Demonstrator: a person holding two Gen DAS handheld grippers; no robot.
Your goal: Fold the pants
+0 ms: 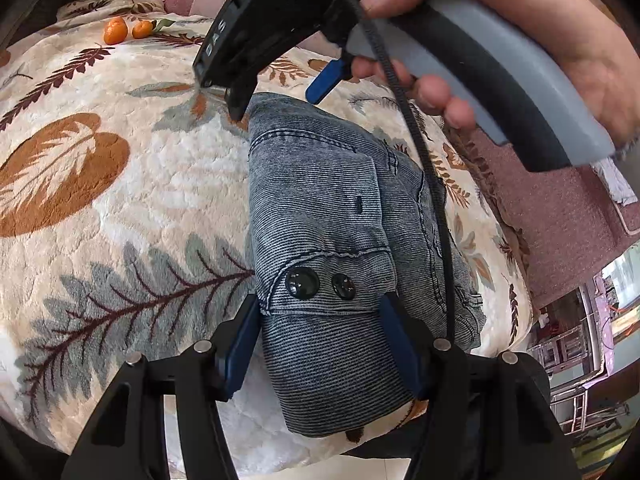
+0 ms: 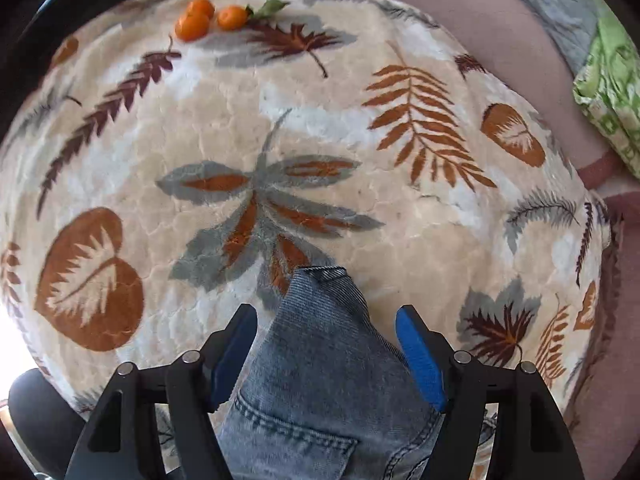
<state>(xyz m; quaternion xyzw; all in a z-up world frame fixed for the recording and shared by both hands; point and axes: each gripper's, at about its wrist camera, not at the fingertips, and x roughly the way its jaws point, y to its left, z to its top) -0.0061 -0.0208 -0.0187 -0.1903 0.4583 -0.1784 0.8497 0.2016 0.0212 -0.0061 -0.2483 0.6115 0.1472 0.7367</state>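
Note:
The blue-grey denim pants [image 1: 320, 208] lie folded into a compact bundle on the leaf-patterned blanket [image 1: 120, 208]. Two black buttons show on the near end. My left gripper [image 1: 320, 312] is open, its blue pads on either side of the near end of the bundle. My right gripper [image 1: 276, 88], held in a hand, shows in the left wrist view at the far end of the bundle. In the right wrist view the right gripper [image 2: 326, 320] is open, with the far corner of the pants [image 2: 320, 344] between its fingers.
Several small oranges [image 2: 208, 18] with a leaf lie at the far edge of the blanket [image 2: 360, 140]. A pink bedcover [image 1: 560, 208] lies to the right and a green cloth [image 2: 608, 92] at the far right. The bed edge is close to the left gripper.

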